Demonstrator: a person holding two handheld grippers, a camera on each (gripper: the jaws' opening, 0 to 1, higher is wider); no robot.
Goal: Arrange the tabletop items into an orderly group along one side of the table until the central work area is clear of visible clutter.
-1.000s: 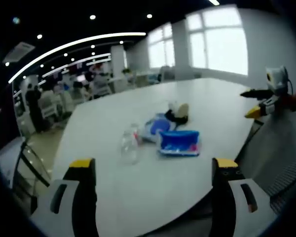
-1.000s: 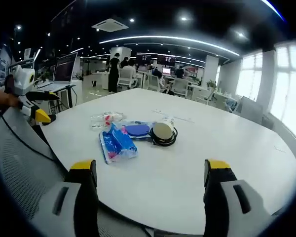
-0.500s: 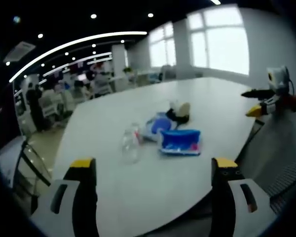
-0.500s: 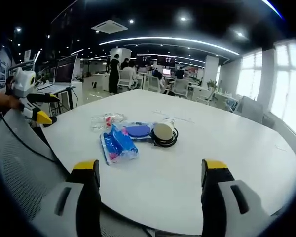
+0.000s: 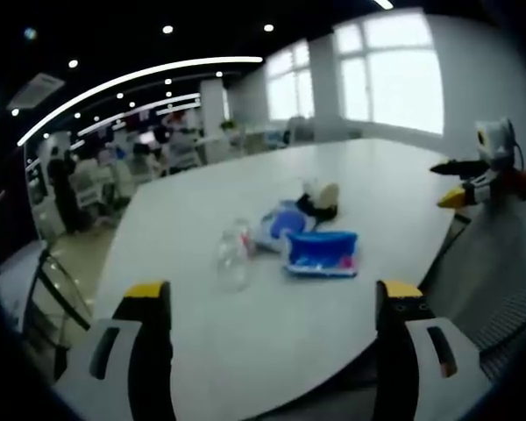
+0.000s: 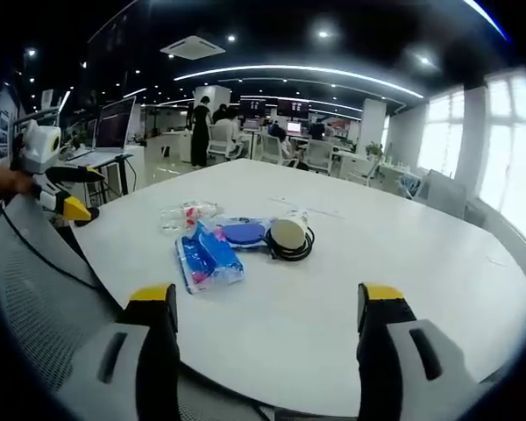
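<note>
Nearest, the left gripper (image 5: 272, 303) is recorded with jaws spread wide and nothing held between them, hovering above the near edge of the white table (image 5: 272, 351). Ahead of its jaws, a clear plastic bottle (image 5: 231, 259) is seen lying on its side, slightly toward the left jaw. Just beyond it and toward the right jaw, a blue tissue pack (image 5: 320, 253) is laid flat. Behind the pack a blue pouch (image 5: 279, 224) is noted, touching or nearly touching it, and farther still a coiled black cable with a cream roll (image 5: 319, 200). Off to the far right, the right gripper (image 5: 473, 180) is seen past the table's edge, above a grey mesh chair (image 5: 495, 263).

Likewise, the right gripper (image 6: 263, 298) is recorded with jaws parted and empty, short of the table (image 6: 377, 289) edge. Ahead, toward its left jaw, the tissue pack (image 6: 208, 257) is found nearest; beyond it the pouch (image 6: 243, 233), the roll and cable (image 6: 290, 235) just to the right, and the bottle (image 6: 186, 214) farthest left. The left gripper (image 6: 57, 189) is seen at far left, over the chair (image 6: 35, 298). All items are grouped close together, centrally on the table.
</note>
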